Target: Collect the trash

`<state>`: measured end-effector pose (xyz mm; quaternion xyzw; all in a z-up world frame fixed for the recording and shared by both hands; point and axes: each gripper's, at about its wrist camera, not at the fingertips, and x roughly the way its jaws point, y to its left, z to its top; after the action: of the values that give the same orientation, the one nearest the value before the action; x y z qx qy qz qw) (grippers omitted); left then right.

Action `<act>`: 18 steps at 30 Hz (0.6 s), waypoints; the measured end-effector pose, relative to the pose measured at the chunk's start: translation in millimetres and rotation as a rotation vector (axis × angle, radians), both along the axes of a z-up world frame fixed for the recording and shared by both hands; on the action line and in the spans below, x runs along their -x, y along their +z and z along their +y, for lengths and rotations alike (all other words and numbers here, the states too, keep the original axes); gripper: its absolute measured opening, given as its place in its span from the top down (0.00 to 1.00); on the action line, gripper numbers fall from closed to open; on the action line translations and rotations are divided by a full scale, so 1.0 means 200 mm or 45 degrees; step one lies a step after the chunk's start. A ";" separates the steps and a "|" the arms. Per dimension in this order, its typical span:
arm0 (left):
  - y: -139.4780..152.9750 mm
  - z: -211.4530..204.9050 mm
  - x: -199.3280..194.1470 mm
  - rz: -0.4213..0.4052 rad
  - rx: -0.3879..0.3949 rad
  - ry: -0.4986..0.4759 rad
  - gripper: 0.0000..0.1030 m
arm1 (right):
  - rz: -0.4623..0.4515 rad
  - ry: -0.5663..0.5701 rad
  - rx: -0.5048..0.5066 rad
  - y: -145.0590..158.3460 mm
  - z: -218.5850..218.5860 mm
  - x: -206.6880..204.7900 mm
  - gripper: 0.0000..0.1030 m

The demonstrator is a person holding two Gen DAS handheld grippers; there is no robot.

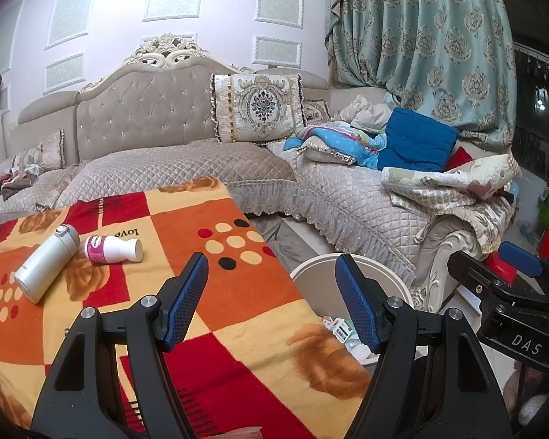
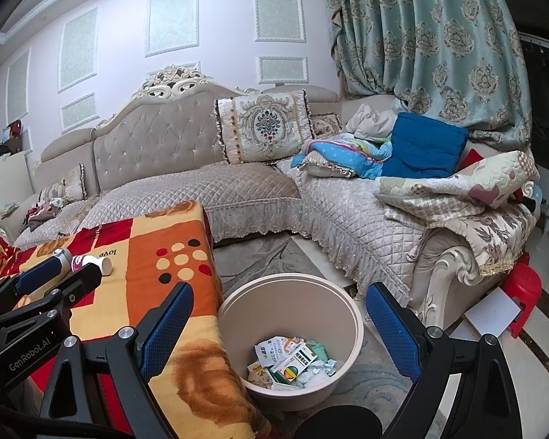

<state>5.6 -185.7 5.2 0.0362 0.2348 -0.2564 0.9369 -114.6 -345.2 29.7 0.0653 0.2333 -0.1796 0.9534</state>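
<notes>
On the table under an orange and red blanket lie a white flask and a pink-and-white bottle, both on their sides at the far left. My left gripper hovers over the blanket's right part, open and with nothing between its fingers. A beige bin stands on the floor beside the table, holding medicine boxes and crumpled paper. My right gripper hangs open above the bin, nothing in it. In the right wrist view the left gripper partly hides the bottle.
A grey quilted corner sofa with cushions and piled blankets runs behind the table and bin. A red stool and a white sheet sit by the sofa's arm at the right. Patterned curtains hang behind.
</notes>
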 end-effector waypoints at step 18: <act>-0.04 0.00 -0.02 0.044 0.001 0.003 0.31 | 0.018 0.002 -0.006 -0.02 0.00 -0.01 0.09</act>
<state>8.9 -184.8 -2.2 0.0312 0.2508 -0.2560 0.9330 -112.4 -345.4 24.9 0.0661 0.2404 -0.1789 0.9517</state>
